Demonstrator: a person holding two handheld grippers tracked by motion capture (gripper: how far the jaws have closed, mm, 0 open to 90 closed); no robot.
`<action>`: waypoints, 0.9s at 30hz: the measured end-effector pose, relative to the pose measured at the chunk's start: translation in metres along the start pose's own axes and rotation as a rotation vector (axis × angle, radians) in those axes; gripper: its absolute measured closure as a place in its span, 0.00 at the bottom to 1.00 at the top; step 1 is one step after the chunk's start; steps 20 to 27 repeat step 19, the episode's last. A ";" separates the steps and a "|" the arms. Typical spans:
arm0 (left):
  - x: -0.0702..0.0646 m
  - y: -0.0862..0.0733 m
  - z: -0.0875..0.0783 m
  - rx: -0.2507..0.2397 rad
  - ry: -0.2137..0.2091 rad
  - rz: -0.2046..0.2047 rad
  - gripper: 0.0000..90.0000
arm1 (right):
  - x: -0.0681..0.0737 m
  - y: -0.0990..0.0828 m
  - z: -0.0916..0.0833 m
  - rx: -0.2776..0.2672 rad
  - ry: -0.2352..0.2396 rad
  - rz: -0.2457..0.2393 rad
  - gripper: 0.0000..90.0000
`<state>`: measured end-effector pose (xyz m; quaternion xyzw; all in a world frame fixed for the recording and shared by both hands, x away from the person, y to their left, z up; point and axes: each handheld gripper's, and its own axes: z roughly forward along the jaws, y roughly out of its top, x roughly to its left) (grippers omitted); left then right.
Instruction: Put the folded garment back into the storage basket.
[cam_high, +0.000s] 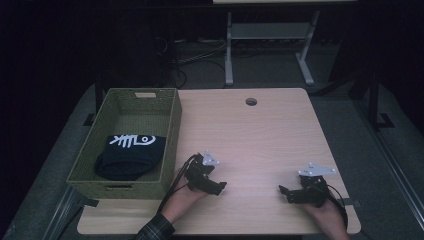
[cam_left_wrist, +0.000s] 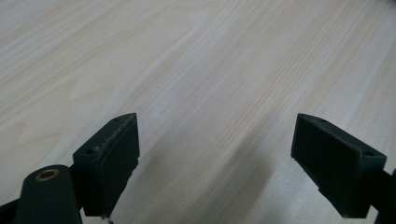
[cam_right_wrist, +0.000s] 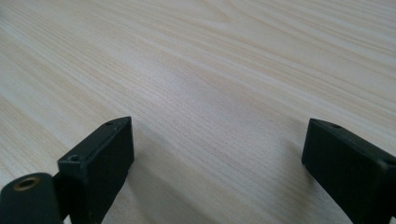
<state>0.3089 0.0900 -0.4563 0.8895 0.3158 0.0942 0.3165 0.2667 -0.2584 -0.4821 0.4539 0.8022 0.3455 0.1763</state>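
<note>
While the high view is dim, it shows both tongs low over the bare worktop (cam_high: 260, 135), the left tongs (cam_high: 220, 187) near a green woven basket (cam_high: 172, 125) where a folded black garment (cam_high: 131, 155) lies, the right tongs (cam_high: 284, 192) well apart. Seen from the left gripper view, the jaws stand wide over bare wood, their bases cut off. Likewise in the right gripper view, the jaws gape wide and hold nothing.

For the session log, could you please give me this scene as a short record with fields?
surface: light wooden table
left gripper: open, holds nothing, low over the table
right gripper: open, holds nothing, low over the table
container: green woven basket on the table's left side
contents: folded black garment with white fishbone print, in the basket
</note>
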 end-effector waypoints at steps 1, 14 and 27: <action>0.000 -0.001 0.001 0.004 0.003 0.001 0.17 | 0.000 0.000 0.000 0.000 0.000 0.000 0.10; -0.002 -0.011 0.009 -0.036 0.014 0.034 0.14 | 0.000 0.000 0.000 0.001 0.004 -0.004 0.10; -0.001 -0.017 0.010 -0.087 0.006 0.043 0.14 | 0.000 0.000 0.000 0.001 0.005 -0.005 0.10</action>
